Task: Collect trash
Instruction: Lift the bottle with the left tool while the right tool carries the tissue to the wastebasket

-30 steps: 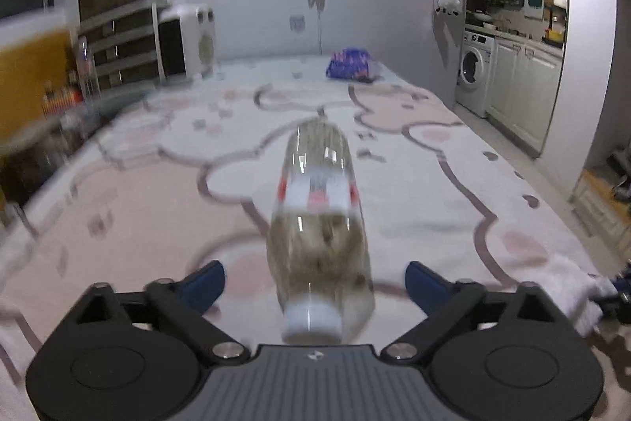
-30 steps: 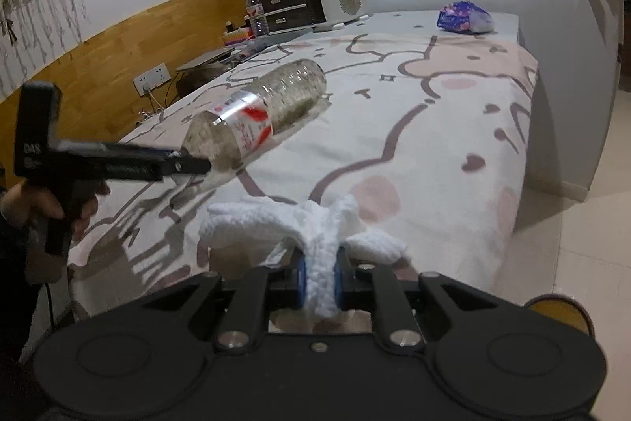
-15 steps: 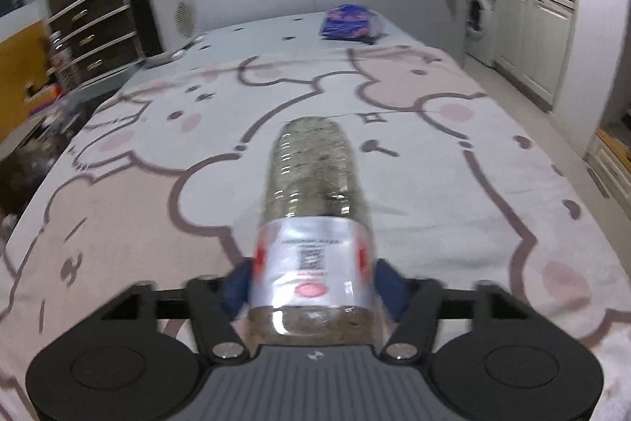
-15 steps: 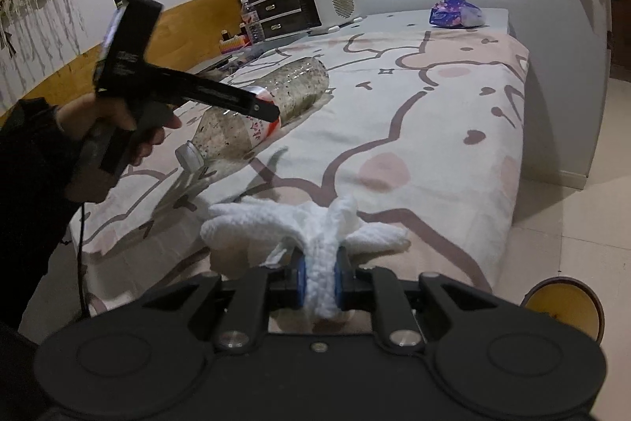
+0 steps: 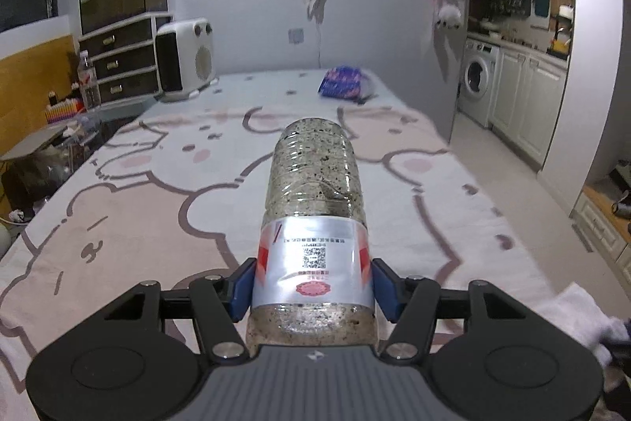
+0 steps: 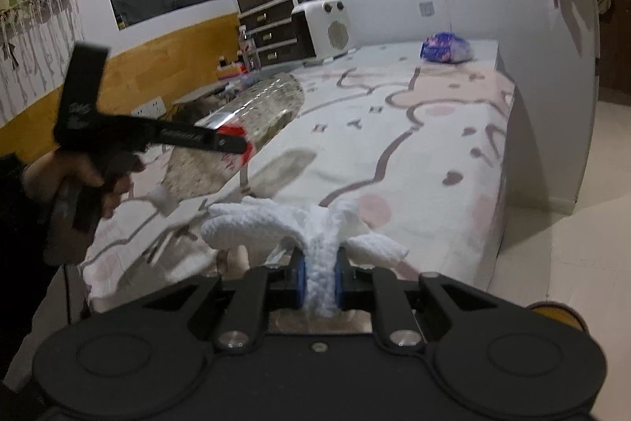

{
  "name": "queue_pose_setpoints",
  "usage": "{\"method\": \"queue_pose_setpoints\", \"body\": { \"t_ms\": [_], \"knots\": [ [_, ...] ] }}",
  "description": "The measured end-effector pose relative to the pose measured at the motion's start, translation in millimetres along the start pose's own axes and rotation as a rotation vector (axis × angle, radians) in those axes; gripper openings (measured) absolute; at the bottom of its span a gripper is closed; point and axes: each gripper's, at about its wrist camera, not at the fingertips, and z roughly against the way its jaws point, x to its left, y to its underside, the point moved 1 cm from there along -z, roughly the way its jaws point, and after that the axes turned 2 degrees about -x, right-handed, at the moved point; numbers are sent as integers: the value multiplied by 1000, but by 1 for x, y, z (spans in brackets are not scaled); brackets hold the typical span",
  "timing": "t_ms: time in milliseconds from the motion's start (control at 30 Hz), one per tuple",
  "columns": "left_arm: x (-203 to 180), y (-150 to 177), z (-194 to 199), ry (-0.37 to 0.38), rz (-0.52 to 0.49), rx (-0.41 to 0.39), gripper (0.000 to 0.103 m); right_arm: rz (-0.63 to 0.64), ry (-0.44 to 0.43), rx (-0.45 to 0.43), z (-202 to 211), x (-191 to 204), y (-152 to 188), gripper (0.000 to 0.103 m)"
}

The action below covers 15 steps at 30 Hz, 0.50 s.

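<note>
A: Since a second ago the plastic bottle (image 5: 313, 223) has gone from lying loose on the bed (image 5: 118, 223) to being clamped at its label by the left claw (image 5: 311, 283)

B: Is it off the bed now?

A: Yes, raised above the bed, its shadow on the cover below, white cap toward the hand (image 6: 94, 176)

B: And the right claw (image 6: 319, 279)?

A: Pinched narrow on a white crumpled tissue (image 6: 299, 227), near the bed's foot edge. A blue snack bag (image 5: 343, 85) lies at the bed's far end, beside the wall
</note>
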Motion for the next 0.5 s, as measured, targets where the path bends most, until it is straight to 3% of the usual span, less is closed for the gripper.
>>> {"method": "queue_pose_setpoints", "body": {
  "t_ms": [233, 500],
  "knots": [
    [-46, -1, 36, 51, -7, -58, 61, -2, 73, -55, 36, -21, -3, 15],
    [-117, 9, 47, 149, -12, -60, 61, -33, 178, -86, 83, -61, 11, 15]
  ]
}}
